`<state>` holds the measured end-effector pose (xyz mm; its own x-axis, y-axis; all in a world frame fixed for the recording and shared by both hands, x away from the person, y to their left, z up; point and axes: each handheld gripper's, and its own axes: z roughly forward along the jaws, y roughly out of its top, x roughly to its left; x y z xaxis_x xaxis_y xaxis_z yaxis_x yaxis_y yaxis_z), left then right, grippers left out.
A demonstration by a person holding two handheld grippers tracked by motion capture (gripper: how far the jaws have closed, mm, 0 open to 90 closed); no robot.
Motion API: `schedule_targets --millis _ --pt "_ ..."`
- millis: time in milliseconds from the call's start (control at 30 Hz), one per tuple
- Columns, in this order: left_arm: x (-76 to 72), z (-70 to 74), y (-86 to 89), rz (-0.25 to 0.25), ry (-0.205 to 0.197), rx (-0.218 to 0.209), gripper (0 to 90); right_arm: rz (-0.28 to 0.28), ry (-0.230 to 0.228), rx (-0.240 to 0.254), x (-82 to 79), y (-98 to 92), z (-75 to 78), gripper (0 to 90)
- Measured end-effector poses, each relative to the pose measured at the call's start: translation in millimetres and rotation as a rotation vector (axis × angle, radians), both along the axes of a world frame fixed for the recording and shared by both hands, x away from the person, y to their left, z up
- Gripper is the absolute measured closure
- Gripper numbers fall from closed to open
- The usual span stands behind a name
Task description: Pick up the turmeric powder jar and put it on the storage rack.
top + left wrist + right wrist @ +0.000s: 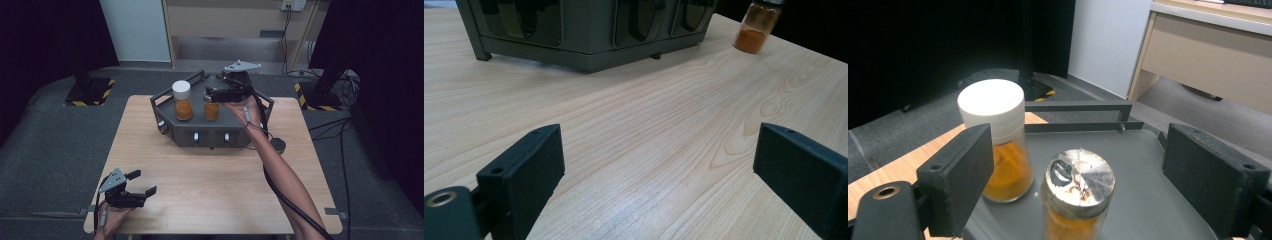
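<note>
Left tool (142, 184) rested near the tabletop (210, 175) front edge, jaws wide, holding nothing. Farther back, right tool (1078, 165) hovered wide over the foil-topped jar (1078, 190) of orange powder, standing upright on the grey rack (215, 135) beside the white-capped jar (998, 145).

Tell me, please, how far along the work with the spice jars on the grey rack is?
Done: two jars stand upright on the grey rack, a white-lidded jar and a silver-lidded jar. In hand: nothing; the right gripper hangs open above the silver-lidded jar without touching it. Left: probably a third spice jar, standing on the wooden table. The left gripper rests open near the table's front edge.
</note>
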<state>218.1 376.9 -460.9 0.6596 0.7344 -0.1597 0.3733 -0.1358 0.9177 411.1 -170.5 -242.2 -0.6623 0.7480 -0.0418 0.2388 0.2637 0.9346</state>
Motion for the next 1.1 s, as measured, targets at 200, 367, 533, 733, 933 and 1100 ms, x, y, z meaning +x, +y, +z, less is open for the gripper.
schedule_targets --millis 200,367,533,733,933,1100 --pt "0.2 -0.3 0.0 0.0 0.0 0.001 5.0 0.016 -0.013 -0.005 -13.3 -11.2 -0.9 12.9" --pt "0.5 -0.4 -0.3 0.001 0.001 0.001 4.5 0.028 -0.013 -0.004 -21.4 -20.8 -2.8 12.9" --pt "0.4 -0.7 0.0 0.003 0.001 -0.001 4.1 0.035 -0.017 -0.005 -30.0 -31.1 -5.2 12.9" --pt "0.0 -0.6 -0.4 0.007 0.0 0.0 3.8 0.041 -0.018 0.01 -40.9 -45.7 -9.9 12.9" --pt "-0.1 -0.8 0.0 0.007 -0.001 -0.002 3.5 0.046 -0.014 0.016 -50.4 -57.0 -14.9 12.9" --pt "0.3 -1.0 -0.2 0.004 -0.001 -0.002 3.3 0.047 -0.014 0.014 -57.7 -67.0 -19.7 12.9"
